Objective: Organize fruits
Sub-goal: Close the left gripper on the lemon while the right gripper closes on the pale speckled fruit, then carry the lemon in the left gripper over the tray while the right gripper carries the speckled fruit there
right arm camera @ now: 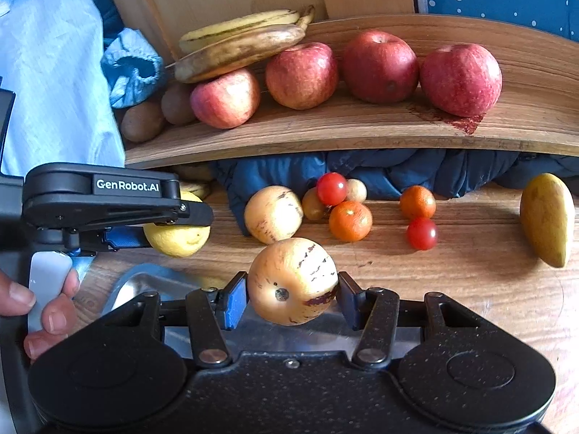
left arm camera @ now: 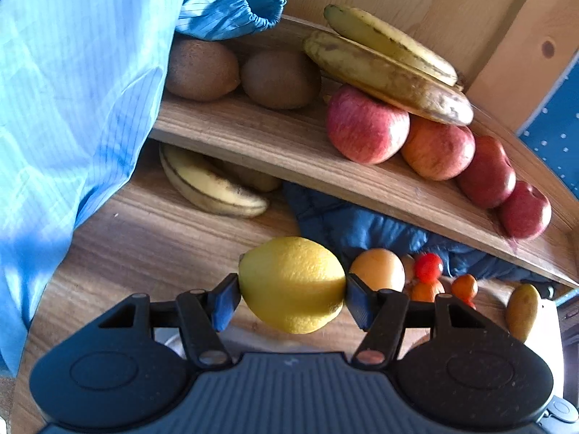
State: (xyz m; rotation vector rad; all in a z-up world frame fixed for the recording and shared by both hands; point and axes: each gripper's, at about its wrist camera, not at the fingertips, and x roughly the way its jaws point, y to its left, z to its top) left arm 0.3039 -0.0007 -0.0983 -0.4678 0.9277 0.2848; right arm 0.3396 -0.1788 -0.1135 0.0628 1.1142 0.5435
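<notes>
While the left gripper (left arm camera: pixel 292 294) clamps a yellow oval lemon (left arm camera: pixel 291 284) between its blue pads, the right gripper (right arm camera: pixel 292 300) clamps a round cream-coloured melon pear with purple streaks (right arm camera: pixel 292 280) in the same manner. Both fruits are held above the wooden tabletop (right arm camera: pixel 470 289), and a metal tray (right arm camera: pixel 152 282) lies beneath them at the near edge.

In the right wrist view, the left gripper and lemon appear at the left, with a hand (right arm camera: pixel 32 311) on the handle.

On the curved wooden shelf (right arm camera: pixel 362 130), four red apples (right arm camera: pixel 380 67) stand in a row. Two brown-spotted yellow bananas (right arm camera: pixel 239 45) rest on the leftmost apple, and two brown kiwis (left arm camera: pixel 239 72) lie beside it.

On the tabletop below, a second melon pear (right arm camera: pixel 273 213), two small orange citrus fruits (right arm camera: pixel 350 220), two red cherry tomatoes (right arm camera: pixel 421 233) and a yellow-green pointed fruit (right arm camera: pixel 546 218) lie near a dark blue cloth (right arm camera: pixel 380 173). More bananas (left arm camera: pixel 210 188) lie under the shelf.
</notes>
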